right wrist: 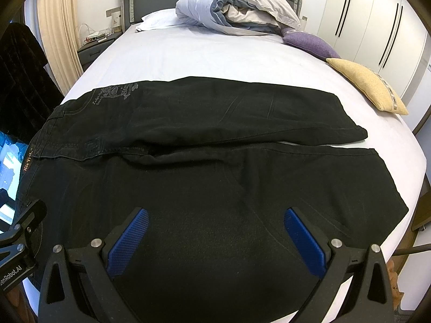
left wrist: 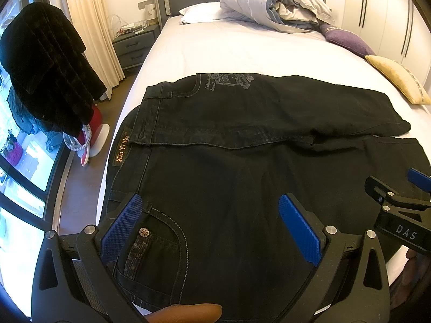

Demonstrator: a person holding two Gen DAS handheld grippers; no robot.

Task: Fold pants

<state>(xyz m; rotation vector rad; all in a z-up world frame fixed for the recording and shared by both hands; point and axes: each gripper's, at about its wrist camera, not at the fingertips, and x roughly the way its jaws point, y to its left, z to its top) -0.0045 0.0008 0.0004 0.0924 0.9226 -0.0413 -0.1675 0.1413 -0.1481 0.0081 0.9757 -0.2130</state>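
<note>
Left wrist view: left tongs (left wrist: pixel 210 212) spread wide over the waist and front pocket of the black pants (left wrist: pixel 242 167), nothing pinched. Pants are laid flat across the bed (left wrist: pixel 229 51).

Right wrist view: right tongs (right wrist: pixel 215 228) also spread wide, over the near leg. Far leg lies alongside.

"DAS" on right gripper (left wrist: pixel 404 188)

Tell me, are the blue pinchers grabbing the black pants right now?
No. Both the left gripper and right gripper are open above the pants, holding nothing.
</note>
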